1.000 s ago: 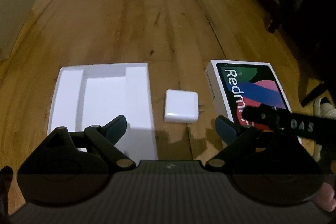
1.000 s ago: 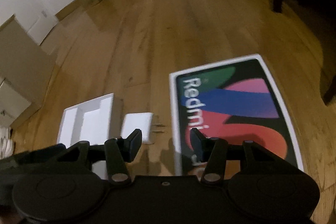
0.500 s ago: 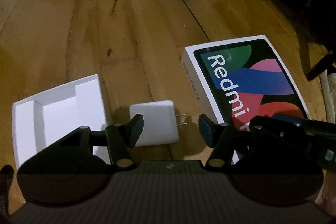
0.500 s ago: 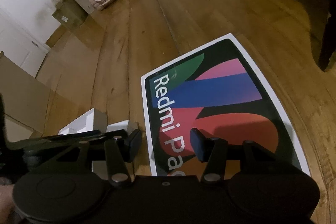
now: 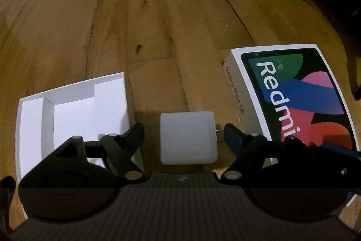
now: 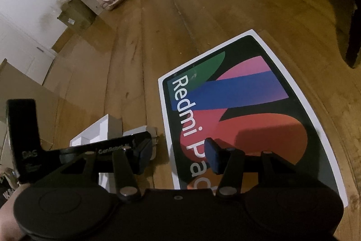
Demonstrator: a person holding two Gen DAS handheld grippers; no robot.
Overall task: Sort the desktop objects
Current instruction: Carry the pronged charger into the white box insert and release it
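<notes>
The white square plastic charger (image 5: 188,137) lay between the opening left tongs (image 5: 183,136), untouched, just beside the white cardboard tray (image 5: 72,105). Apparently the pickup step; next, closing squarely. The right tongs (image 6: 178,155) hung at their narrowest, empty.

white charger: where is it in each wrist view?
Left wrist: white charger low centre, between the opening jaws of the left gripper, pads not touching it.
Right wrist: charger lower left, mostly hidden behind the left gripper.
Shared landmark: Redmi Pad box, right of the charger in both.

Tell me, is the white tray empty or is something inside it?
Empty, where visible. The white tray shows bare compartments; the charger lies beside it on the floor. The tray's near part is hidden.
</notes>
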